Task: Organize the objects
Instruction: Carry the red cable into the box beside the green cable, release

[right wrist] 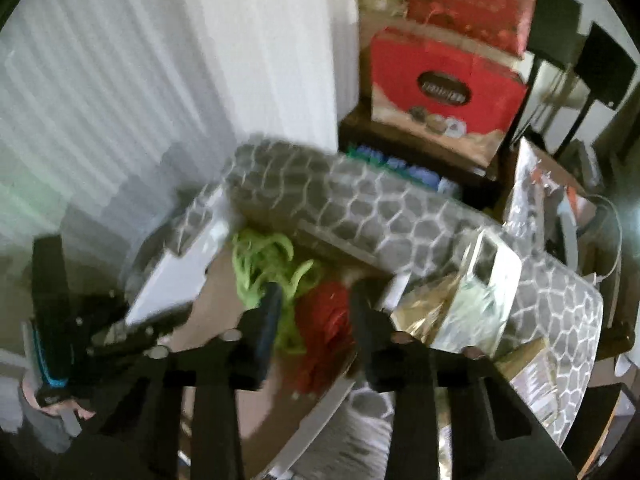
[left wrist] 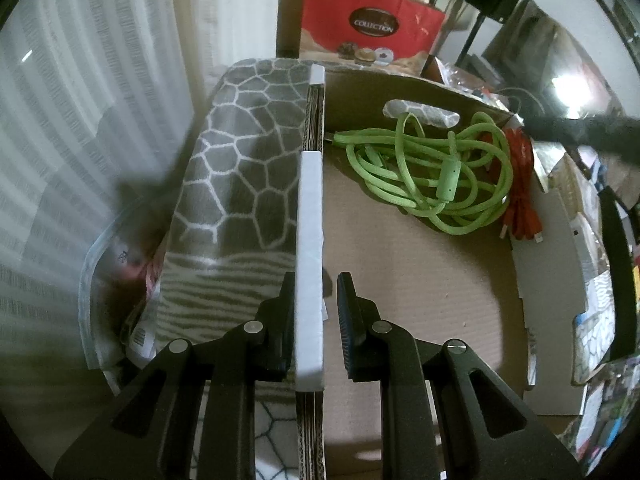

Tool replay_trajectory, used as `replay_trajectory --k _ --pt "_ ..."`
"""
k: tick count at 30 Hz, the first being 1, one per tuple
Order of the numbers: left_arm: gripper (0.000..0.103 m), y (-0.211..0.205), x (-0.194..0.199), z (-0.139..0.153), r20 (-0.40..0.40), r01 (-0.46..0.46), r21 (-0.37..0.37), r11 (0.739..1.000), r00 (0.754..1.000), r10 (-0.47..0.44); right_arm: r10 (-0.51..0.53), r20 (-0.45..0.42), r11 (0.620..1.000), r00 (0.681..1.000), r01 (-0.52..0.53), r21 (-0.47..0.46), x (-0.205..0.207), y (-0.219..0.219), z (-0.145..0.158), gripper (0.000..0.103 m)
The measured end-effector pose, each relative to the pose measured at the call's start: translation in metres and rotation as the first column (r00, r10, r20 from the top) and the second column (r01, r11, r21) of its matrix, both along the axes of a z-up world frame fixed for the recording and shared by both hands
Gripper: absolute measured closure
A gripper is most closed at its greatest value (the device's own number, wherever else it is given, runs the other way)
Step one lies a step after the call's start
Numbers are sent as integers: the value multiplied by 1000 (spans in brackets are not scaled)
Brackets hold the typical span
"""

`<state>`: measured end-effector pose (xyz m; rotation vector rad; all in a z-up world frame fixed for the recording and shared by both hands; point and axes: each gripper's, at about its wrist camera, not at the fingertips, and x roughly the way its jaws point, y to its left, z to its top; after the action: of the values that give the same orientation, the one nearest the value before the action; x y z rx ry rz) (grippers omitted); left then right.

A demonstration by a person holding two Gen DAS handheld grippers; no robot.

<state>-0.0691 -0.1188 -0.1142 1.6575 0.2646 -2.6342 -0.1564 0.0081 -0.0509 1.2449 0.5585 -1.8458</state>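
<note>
A shallow cardboard box (left wrist: 400,280) holds a coiled green cable (left wrist: 432,168) and a red cable bundle (left wrist: 520,192) against its right wall. My left gripper (left wrist: 314,296) is shut on the box's left wall (left wrist: 310,220), one finger on each side of the white-taped edge. In the blurred right wrist view, my right gripper (right wrist: 316,312) hovers over the red cable (right wrist: 324,320), jaws apart. The red bundle shows in the gap beside the green cable (right wrist: 264,264), with no pad clearly pressing on it. The right gripper appears as a dark blur (left wrist: 580,132) above the box's far right corner.
A grey fabric with a white honeycomb pattern (left wrist: 240,152) lies under and around the box. A red gift bag (left wrist: 372,28) stands behind. Shiny foil packets (right wrist: 460,300) crowd the box's right side. White curtains hang at the left. A clear plastic bag (left wrist: 104,280) lies left of the box.
</note>
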Motion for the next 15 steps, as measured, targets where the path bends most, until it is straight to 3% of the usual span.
replay_trajectory --k 5,10,15 --pt "87 2 0 0 0 -3 -1 1000 1000 3 -33 -36 991 999 38 128 -10 -20 -37 84" --pt "86 4 -1 0 3 -3 -10 1000 1000 3 -62 16 991 998 60 124 -27 -25 -48 85" --pt "86 4 -1 0 3 -5 -5 1000 1000 5 -48 13 996 999 47 69 -23 -17 -30 80"
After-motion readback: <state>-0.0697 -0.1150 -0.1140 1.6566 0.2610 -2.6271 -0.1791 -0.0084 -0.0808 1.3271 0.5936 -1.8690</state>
